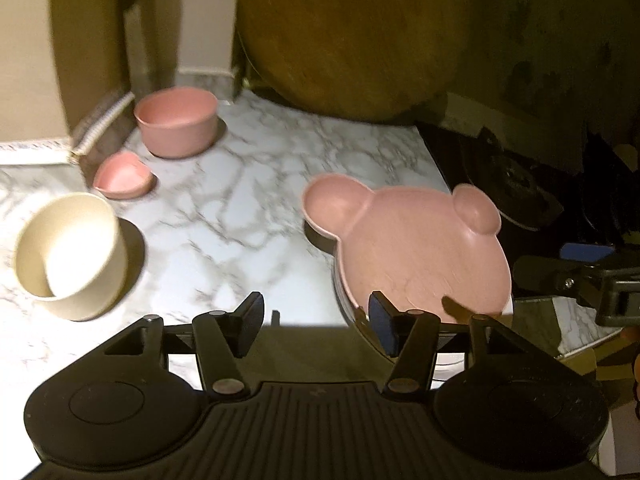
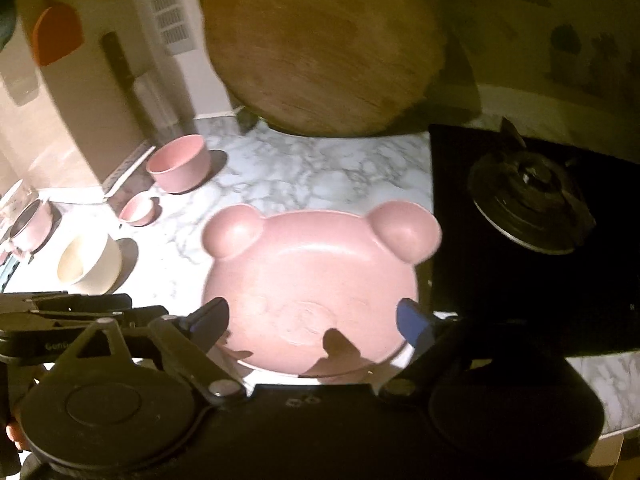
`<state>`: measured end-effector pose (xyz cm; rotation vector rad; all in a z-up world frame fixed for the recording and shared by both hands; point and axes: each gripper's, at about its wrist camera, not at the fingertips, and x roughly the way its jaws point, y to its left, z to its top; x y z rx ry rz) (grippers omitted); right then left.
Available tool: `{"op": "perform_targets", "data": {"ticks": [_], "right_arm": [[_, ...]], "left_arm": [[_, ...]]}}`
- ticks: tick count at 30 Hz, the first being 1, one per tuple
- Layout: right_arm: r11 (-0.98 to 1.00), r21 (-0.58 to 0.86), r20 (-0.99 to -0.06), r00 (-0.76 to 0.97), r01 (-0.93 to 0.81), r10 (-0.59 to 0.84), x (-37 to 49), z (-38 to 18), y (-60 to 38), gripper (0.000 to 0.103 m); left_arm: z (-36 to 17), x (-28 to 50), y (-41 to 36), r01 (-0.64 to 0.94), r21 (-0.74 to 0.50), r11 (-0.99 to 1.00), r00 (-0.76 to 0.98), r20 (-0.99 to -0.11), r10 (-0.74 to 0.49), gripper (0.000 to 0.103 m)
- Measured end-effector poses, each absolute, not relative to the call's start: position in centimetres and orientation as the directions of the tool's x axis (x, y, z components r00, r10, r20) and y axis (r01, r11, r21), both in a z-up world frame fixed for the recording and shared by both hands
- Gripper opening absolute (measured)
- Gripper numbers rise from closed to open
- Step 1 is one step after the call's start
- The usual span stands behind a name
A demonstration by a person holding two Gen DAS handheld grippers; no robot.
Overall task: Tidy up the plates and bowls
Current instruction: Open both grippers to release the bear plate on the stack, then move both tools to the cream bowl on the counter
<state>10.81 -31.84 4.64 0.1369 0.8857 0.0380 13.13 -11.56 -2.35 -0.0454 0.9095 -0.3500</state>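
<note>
**A:** quick q, where's the bear plate (image 2: 312, 280) rn? held or down?

**B:** down, afaict. It sits on the marble counter (image 1: 248, 184) by the black hob (image 2: 532, 216), ears pointing to the wall. Looks like it's on top of smth round; a pale rim pokes out under its near edge, maybe another plate, can't say for sure.

**A:** and the tongs?

**B:** right gripper (image 2: 316, 320) is spread wide, a finger either side of the plate's near edge, nothing pinched. Left gripper (image 1: 316, 320) about half open, empty too. One pad is over the plate's left rim, the other over bare counter.

**A:** so just let go?

**B:** my guess, yeah. Both are angled down at it w/ jaws apart, which fits a stack-and-release. Two hands prob bc it's wide and shallow, awkward w/ one.

**A:** what's left?

**B:** bowls off to the left: pink bowl (image 1: 176, 124) near the wall, small heart dish (image 1: 124, 176) in front of it, cream bowl (image 1: 72, 252) closest. All well apart, nothing nested yet. Big wood board (image 1: 352, 32) leans on the wall behind, out of the way.
</note>
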Motion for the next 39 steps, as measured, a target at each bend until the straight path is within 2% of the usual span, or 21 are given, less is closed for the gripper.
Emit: {"op": "perform_targets", "data": {"ticks": [2, 7, 10, 17, 26, 39], "right_arm": [[0.994, 0.114, -0.748, 0.658, 0.001, 0.085, 10.5, 5.1, -30.8, 0.101], [0.994, 0.099, -0.721, 0.684, -0.055, 0.110, 10.5, 6.2, -28.3, 0.101], [0.992, 0.098, -0.702, 0.700, -0.085, 0.129, 10.6, 6.7, -26.8, 0.102], [0.981, 0.099, -0.682, 0.707, -0.168, 0.190, 11.9, 7.1, -22.5, 0.102], [0.964, 0.119, -0.677, 0.691, -0.237, 0.253, 15.5, 6.8, -18.4, 0.102], [0.931, 0.124, -0.728, 0.606, -0.345, 0.321, 22.7, 4.0, -13.3, 0.102]], "left_arm": [[-1.8, 12.6, -10.8, 0.267, -0.178, 0.947, 0.589, -0.748, -0.306, 0.067], [-0.5, 11.7, -8.8, 0.244, -0.173, 0.954, 0.650, -0.701, -0.294, 0.071], [0.2, 11.4, -7.6, 0.215, -0.163, 0.963, 0.686, -0.677, -0.268, 0.080], [1.2, 11.6, -4.4, 0.136, -0.157, 0.978, 0.736, -0.645, -0.206, 0.080], [1.4, 13.2, -0.1, -0.013, -0.121, 0.993, 0.771, -0.633, -0.067, 0.080], [-0.9, 17.0, 4.5, -0.199, -0.085, 0.976, 0.718, -0.691, 0.086, 0.080]]}}
